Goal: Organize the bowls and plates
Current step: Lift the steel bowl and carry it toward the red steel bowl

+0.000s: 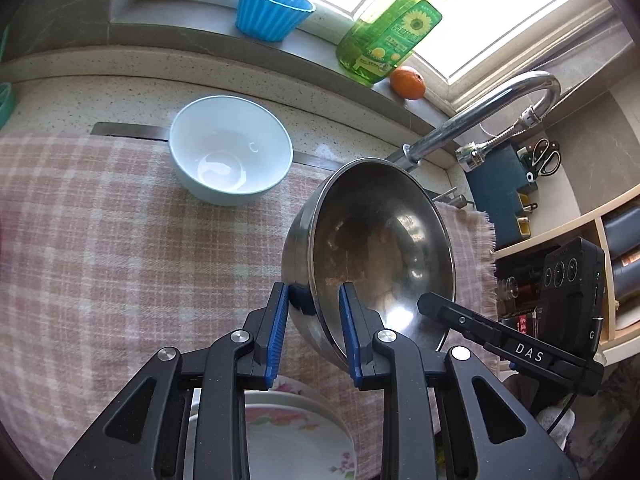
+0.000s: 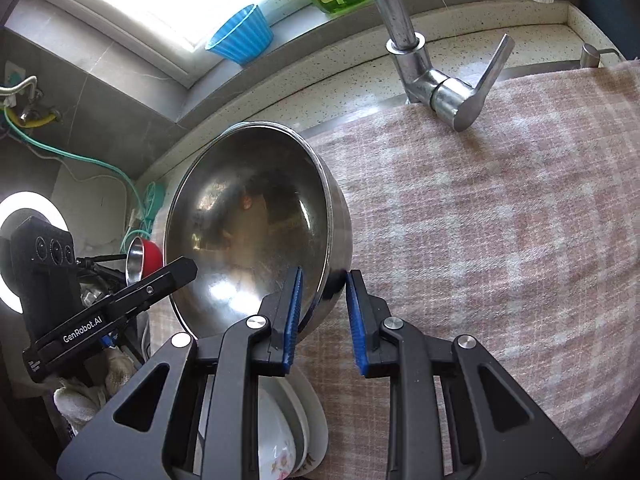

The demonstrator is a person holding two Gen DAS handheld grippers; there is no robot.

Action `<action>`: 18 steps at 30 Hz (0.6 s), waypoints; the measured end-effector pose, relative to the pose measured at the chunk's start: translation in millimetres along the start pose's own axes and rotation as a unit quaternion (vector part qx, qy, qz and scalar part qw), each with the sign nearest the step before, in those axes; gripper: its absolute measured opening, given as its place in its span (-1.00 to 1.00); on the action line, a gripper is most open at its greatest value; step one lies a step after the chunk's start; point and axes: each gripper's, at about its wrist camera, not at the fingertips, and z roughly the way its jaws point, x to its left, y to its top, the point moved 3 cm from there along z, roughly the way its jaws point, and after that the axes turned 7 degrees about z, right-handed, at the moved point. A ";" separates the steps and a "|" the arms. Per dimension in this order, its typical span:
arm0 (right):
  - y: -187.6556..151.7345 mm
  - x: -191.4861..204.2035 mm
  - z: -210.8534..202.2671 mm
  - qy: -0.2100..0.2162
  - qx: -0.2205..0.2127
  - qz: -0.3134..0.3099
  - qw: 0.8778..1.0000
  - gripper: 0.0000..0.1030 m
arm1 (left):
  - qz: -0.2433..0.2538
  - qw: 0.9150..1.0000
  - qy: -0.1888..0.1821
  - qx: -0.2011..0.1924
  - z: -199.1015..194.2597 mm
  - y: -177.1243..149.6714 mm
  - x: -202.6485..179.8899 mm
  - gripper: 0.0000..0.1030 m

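Note:
A steel bowl [image 1: 372, 248] is held tilted above the checked cloth; it also shows in the right wrist view [image 2: 248, 232]. My left gripper [image 1: 314, 300] is shut on one side of its rim, one finger inside and one outside. My right gripper [image 2: 323, 288] is shut on the opposite rim the same way. A pale blue bowl [image 1: 231, 156] sits upright on the cloth at the back. A stack of floral plates [image 1: 296, 428] lies under my left gripper and shows below my right gripper [image 2: 288, 436].
A pink checked cloth [image 1: 100, 240] covers the counter. A chrome faucet [image 2: 432, 76] stands behind it. On the sill are a blue ribbed cup [image 1: 272, 10], a green soap bottle [image 1: 392, 28] and an orange [image 1: 407, 82]. A shelf [image 1: 600, 264] is at the right.

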 end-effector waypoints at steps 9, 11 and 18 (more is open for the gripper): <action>-27.3 50.3 -6.6 0.023 0.002 -0.039 0.999 -0.55 | -0.014 0.999 0.008 -0.039 -52.2 -23.7 13.6 -0.56; -34.7 62.4 -5.0 0.028 0.006 -0.049 0.998 -0.55 | -0.020 0.999 0.010 -0.047 -64.5 -29.8 19.0 -0.56; -67.0 106.5 7.7 0.043 0.033 -0.088 0.995 -0.55 | -0.041 0.997 0.025 -0.066 -102.4 -55.7 50.5 -0.56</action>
